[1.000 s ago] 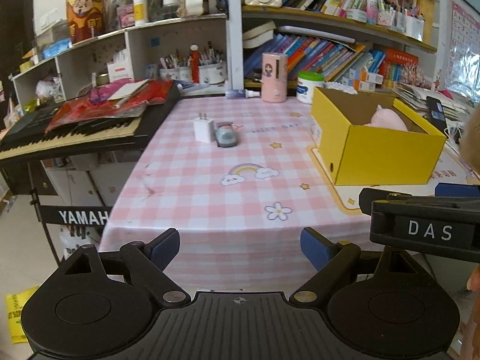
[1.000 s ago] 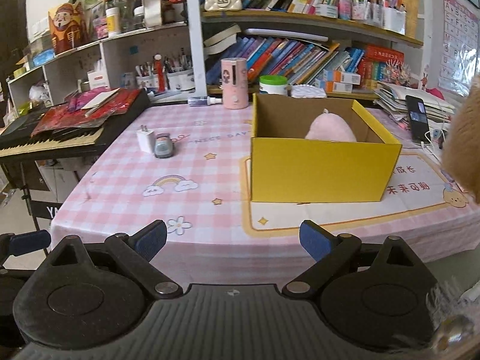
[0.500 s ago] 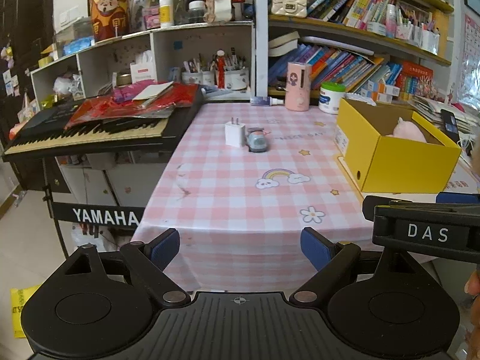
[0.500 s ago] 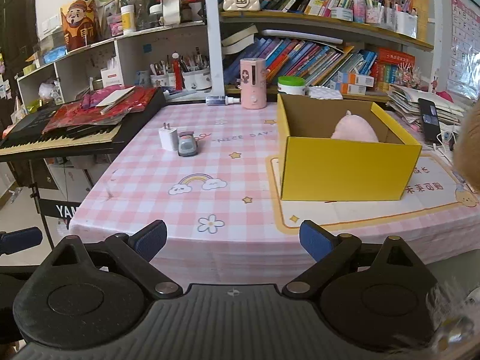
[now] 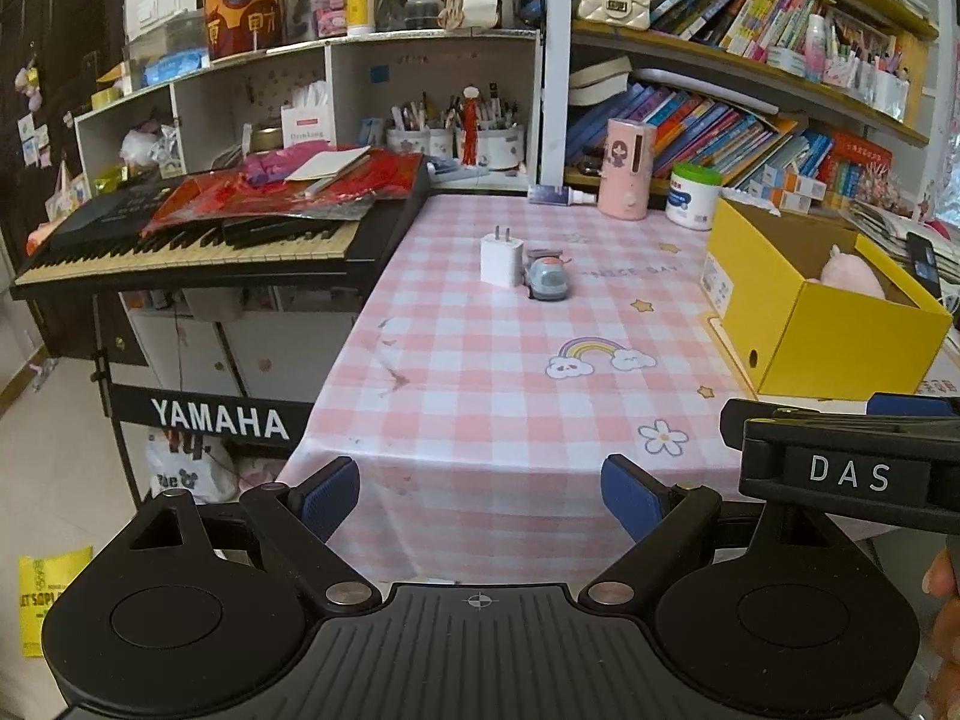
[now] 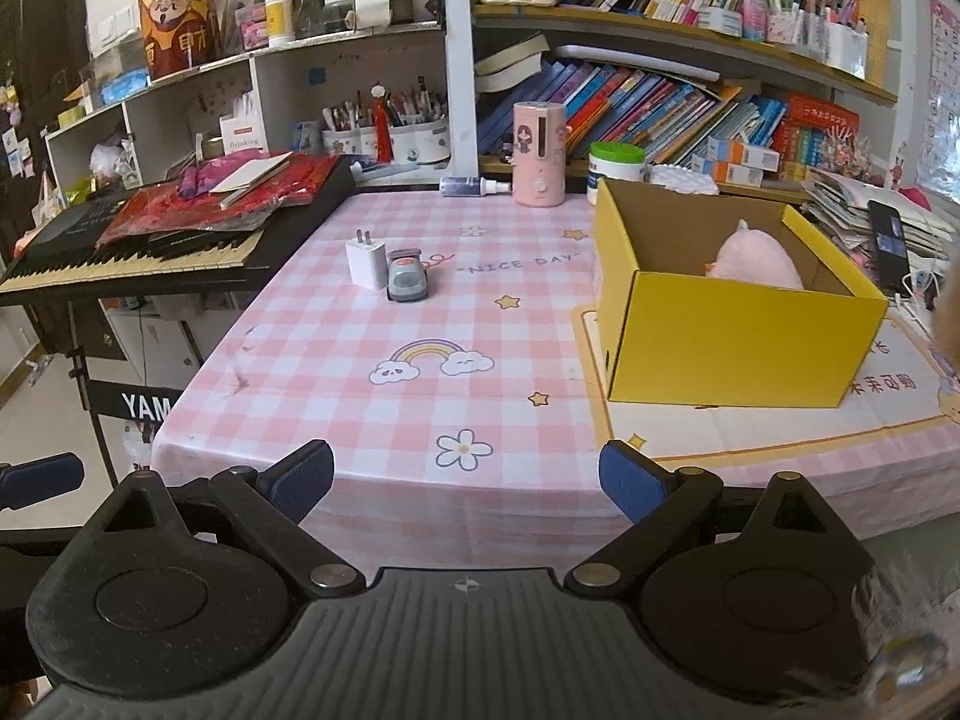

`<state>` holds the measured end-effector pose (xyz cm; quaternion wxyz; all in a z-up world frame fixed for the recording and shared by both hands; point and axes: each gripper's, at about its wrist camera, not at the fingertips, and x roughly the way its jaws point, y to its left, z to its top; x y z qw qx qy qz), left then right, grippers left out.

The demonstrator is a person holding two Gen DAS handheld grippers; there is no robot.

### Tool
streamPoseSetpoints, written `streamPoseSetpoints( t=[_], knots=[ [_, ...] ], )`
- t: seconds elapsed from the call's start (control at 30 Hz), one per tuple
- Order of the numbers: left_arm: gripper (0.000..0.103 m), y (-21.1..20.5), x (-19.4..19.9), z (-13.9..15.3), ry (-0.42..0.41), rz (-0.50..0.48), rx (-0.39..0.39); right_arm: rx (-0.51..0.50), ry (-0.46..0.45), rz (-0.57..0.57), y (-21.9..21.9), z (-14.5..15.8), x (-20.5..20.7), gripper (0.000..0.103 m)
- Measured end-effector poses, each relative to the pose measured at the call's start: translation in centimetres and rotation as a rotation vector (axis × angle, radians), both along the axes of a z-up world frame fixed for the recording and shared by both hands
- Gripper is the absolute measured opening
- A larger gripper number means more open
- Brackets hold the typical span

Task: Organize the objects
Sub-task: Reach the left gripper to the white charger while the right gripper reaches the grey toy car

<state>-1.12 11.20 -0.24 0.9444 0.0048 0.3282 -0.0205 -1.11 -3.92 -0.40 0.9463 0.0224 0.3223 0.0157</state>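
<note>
While both grippers are hanging spread and empty off the table's near edge, left gripper (image 5: 480, 489) and right gripper (image 6: 465, 477), the white charger (image 5: 499, 263) and toy car (image 5: 547, 279) are sitting touching at 12 o'clock, well apart; yellow box (image 6: 720, 336) at 2 o'clock is holding a pink plush (image 6: 757, 258).

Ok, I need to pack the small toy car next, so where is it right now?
In both wrist views the toy car sits on the pink checked tablecloth, left of the yellow box, right beside the white charger plug.

Yellow box (image 6: 738, 348) ahead-right of the fingers hides most of the pink plush (image 6: 757, 258), only the top shows. Keyboard (image 6: 138, 252) off to the left is cut off, logo reads just "YAM".
</note>
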Motion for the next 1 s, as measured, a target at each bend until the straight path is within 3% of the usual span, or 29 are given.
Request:
streamPoseSetpoints(
  t=[0.47, 1.0],
  knots=[
    [0.090, -0.9, 7.9, -0.9, 0.041, 0.021, 0.027, 0.017, 0.043, 0.052, -0.6, -1.0, 8.2, 0.093],
    [0.090, -0.3, 18.5, -2.3, 0.083, 0.141, 0.050, 0.059, 0.110, 0.148, -1.8, -2.5, 22.7, 0.083]
  ],
)
